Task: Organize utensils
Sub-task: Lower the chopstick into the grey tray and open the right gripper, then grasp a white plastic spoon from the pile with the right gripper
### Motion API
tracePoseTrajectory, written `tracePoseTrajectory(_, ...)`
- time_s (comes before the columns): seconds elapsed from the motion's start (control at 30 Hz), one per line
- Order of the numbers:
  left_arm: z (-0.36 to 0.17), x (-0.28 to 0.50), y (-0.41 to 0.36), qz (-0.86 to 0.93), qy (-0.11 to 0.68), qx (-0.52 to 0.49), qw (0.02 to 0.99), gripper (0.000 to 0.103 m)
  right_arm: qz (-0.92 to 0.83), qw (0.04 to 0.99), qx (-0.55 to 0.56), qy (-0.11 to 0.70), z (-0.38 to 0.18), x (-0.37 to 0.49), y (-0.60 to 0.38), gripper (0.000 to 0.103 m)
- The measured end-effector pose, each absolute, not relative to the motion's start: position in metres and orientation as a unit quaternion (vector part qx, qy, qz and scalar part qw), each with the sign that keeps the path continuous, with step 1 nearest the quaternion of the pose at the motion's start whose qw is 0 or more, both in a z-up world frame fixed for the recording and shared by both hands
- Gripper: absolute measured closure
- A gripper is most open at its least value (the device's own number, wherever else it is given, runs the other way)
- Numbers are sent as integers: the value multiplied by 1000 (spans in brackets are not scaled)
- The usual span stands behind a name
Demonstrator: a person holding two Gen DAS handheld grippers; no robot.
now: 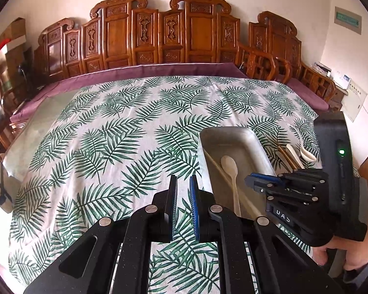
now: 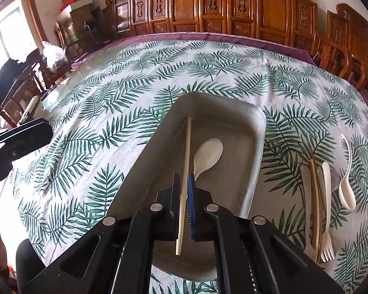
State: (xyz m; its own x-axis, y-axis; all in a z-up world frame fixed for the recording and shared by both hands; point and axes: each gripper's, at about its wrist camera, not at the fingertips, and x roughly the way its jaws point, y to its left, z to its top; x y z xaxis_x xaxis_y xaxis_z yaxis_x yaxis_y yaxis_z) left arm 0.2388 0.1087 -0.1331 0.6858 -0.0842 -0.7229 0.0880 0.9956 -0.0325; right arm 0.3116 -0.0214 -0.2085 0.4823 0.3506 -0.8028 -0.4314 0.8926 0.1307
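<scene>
Carved wooden panels back a surface (image 2: 110, 93) under palm-leaf cloth. At left of the right wrist view, the left gripper (image 1: 183, 204) hovers, jaws narrowly parted, empty. At centre, the right gripper (image 2: 183, 196) pinches a chopstick (image 2: 187, 161) over the metal tray (image 2: 257, 147) holding a spoon (image 2: 207, 154), likely depositing it. Right, unsorted utensils (image 2: 326, 196) wait.

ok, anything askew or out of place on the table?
Nothing spilled or damaged. The grey metal tray holds a cream spoon; the right gripper grips a single bamboo chopstick over it. Remaining cutlery lies roughly parallel on the leaf-print tablecloth beside the tray.
</scene>
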Motion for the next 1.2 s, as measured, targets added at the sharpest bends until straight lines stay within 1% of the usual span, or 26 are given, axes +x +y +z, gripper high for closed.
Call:
tracePoseTrajectory(0.17,-132,236,101,-54,393,6,918,94,235,870,-42,431,-190,301,-41,95)
tracePoseTrajectory(0.33,-128,232,88,-64,391,8,918,94,231,874,-42,425,-175,293,-78,95)
tracePoseTrajectory(0.67,-116,235,33,-116,401,1,909,94,200,881,-51,426,-156,285,-169,95)
tracePoseTrajectory(0.77,-117,237,12,-130,401,8,907,94,180,882,-53,433,-161,292,-197,90)
tracePoseTrajectory(0.97,-122,246,-22,-150,408,16,900,94,149,880,-42,449,-175,316,-239,89)
tracePoseTrajectory(1.07,-124,250,-32,-156,411,16,898,94,143,876,-33,458,-185,332,-249,78)
tracePoseTrajectory(1.2,-130,257,-43,-159,416,20,895,94,137,870,-25,473,-201,356,-261,78)
